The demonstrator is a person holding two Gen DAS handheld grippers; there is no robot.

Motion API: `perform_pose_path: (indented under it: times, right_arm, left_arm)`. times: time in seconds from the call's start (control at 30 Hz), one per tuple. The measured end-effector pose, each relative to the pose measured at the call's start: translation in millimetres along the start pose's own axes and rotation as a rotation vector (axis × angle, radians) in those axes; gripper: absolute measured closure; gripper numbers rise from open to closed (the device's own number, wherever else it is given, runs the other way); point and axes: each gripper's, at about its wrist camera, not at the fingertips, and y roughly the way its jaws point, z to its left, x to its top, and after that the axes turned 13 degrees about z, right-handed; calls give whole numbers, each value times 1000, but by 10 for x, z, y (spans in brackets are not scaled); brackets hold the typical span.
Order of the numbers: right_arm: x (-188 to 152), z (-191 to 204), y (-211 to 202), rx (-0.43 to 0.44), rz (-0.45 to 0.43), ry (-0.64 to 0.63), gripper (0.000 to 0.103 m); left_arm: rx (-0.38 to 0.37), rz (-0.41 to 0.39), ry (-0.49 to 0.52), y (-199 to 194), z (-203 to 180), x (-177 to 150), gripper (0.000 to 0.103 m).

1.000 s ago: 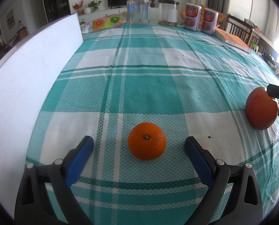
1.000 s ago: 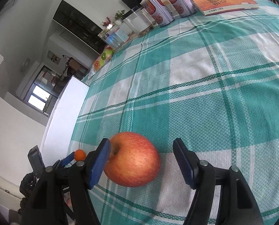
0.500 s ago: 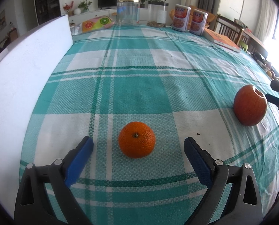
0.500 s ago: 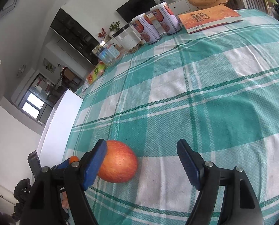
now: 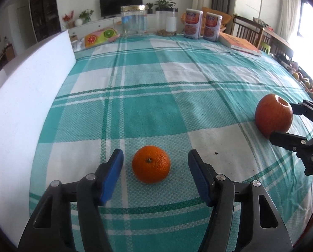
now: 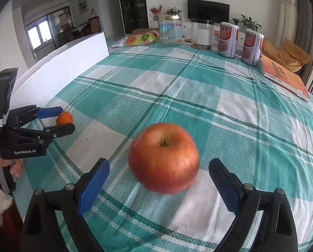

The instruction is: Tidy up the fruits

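At the left, the left gripper (image 5: 154, 174) stands open around the orange (image 5: 151, 164) (pads clear of its skin) on the checked tablecloth (image 5: 156, 96). To the right, the right gripper (image 6: 159, 180) gapes open astride the apple (image 6: 163, 157), stem upward, not touching.

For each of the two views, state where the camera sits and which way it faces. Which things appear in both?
Left wrist: sits behind the open left gripper, facing the orange; right gripper at the edge.
Right wrist: sits behind the open right gripper, facing the apple; left gripper and hand at left.
Shared: both fruits, both grippers, checked tablecloth, white board.
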Motion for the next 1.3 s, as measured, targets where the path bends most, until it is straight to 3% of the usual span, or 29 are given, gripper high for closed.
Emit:
perform_pose_path:
  times: [0.03, 0.07, 0.13, 0.23, 0.37, 0.43, 0.53, 0.6, 0.7, 0.8, 0.97, 1.07, 1.2, 1.3]
  right_arm:
    - [20, -1, 22, -1, 2, 10, 9]
    - [32, -22, 33, 12, 7, 28, 20]
    - [69, -76, 36, 12, 29, 70, 33]
    - [78, -141, -30, 108, 50, 130, 33]
    - [115, -161, -178, 366, 55, 237, 33]
    - [269, 3, -317, 452, 35, 228, 33]
    - [694, 503, -525, 528, 7, 134, 33]
    - [1031, 938, -605, 568, -4, 61, 33]
    - [1534, 1705, -658, 554, -18, -78, 33]
    - [1964, 2489, -515, 525, 32, -213, 33]
    - [2353, 3689, 75, 322, 186, -476, 33]
    - [2477, 4069, 543, 205, 296, -518, 33]
    - [2548, 4243, 969, 142, 412, -490, 33]
    - [2537, 4281, 1085, 129, 445, -483, 32]
  left_arm:
    - [2, 13, 1, 30, 1, -13, 60]
    - [7, -3, 2, 13, 0, -23, 70]
    - [-5, 4, -9, -9, 19, -33, 70]
    - [-59, -11, -62, -207, 93, -79, 71]
    - [-167, -83, -161, -876, 352, -144, 71]
    - [-197, -128, -219, -1279, 605, -156, 71]
    - [-120, -189, -292, -1773, 1110, -149, 70]
    - [-33, -183, -351, -1912, 1524, -154, 70]
    - [81, -99, -459, -1813, 2178, -234, 70]
    - [169, 5, -554, -1544, 2710, -383, 70]
    - [191, 157, -647, -1120, 3186, -508, 70]
    - [161, 207, -700, -980, 3288, -523, 69]
    - [156, 255, -710, -854, 3317, -483, 66]
    - [156, 237, -686, -886, 3277, -462, 53]
